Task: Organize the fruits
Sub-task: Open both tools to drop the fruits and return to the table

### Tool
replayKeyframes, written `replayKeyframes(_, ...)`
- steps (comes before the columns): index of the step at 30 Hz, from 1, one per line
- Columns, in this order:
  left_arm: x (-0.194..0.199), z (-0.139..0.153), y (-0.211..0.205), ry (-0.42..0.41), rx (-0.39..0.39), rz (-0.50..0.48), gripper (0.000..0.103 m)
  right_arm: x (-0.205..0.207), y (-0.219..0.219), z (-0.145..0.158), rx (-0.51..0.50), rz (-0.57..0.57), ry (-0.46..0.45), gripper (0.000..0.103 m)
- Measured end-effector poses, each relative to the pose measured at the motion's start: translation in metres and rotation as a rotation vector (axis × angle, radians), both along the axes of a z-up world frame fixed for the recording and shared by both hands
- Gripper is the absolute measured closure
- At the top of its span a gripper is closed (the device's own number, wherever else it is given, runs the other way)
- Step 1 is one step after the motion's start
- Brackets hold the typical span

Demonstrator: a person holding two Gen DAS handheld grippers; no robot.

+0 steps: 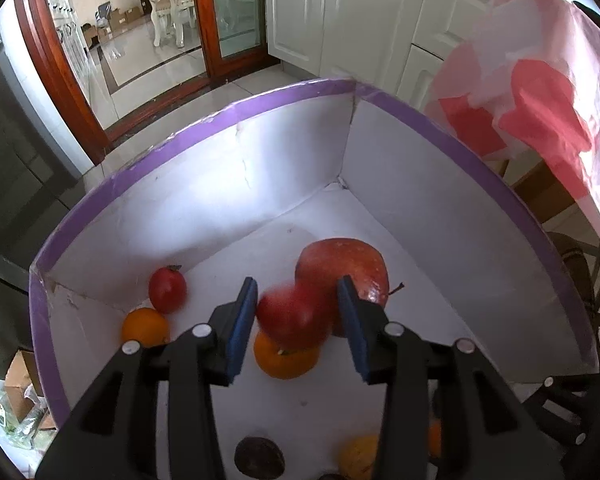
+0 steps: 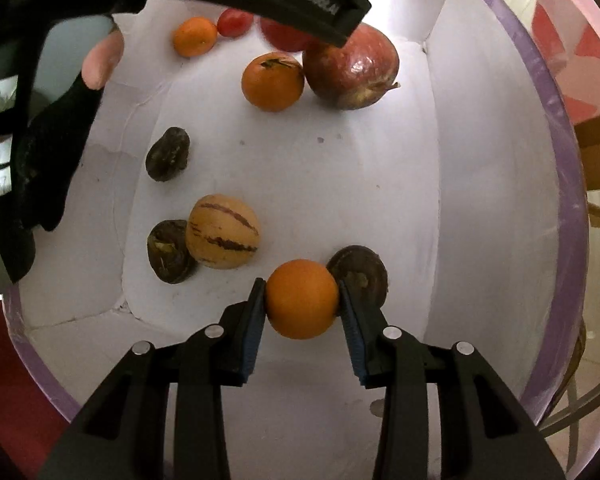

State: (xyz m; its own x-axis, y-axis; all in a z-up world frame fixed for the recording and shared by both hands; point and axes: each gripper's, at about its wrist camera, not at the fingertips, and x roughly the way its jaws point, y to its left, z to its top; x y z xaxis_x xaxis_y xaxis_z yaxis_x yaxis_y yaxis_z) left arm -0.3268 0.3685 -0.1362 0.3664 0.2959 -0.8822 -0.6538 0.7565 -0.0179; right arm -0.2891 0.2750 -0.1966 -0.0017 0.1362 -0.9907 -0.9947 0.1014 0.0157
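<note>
Left gripper [image 1: 296,312]: a small red fruit [image 1: 292,316], motion-blurred, sits between the blue fingers [image 1: 242,332]; a gap shows on the right side, so the pads do not clamp it. Kind of fruit hard to make out. Below it an orange [image 1: 286,358], partly covered; behind it a large red apple [image 1: 342,268] with its stem showing, part hidden by the right finger.

Right gripper [image 2: 302,304]: fingers clamped on a smooth orange fruit [image 2: 302,304], low over the floor of a white box with a purple rim [image 2: 556,128]. A dark wrinkled fruit [image 2: 360,272] is half hidden behind it.

Loose on the box floor: a pale striped fruit [image 2: 222,232], two more dark shrivelled ones, a small tangerine [image 2: 194,36], a small red fruit [image 2: 234,22] cut off by the other gripper's body. A fingertip shows at upper left.
</note>
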Motion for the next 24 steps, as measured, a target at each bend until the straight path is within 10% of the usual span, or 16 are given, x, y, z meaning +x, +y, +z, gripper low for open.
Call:
replayKeyframes(5,-0.002,0.006,-0.001,-0.019,0.057,0.01,0.023,0.005,-0.003,0.006,0.024,-0.01,-0.02,0.044)
replayKeyframes(13,0.0,0.028,0.001,-0.025,0.07,0.051,0.021,-0.008,-0.031,0.062,0.219,0.068,-0.103,0.028)
replayKeyframes(24,0.041,0.121,-0.037,0.056,0.43,0.008,0.007,-0.011,-0.092,0.161,0.561,0.067,-0.098,0.016)
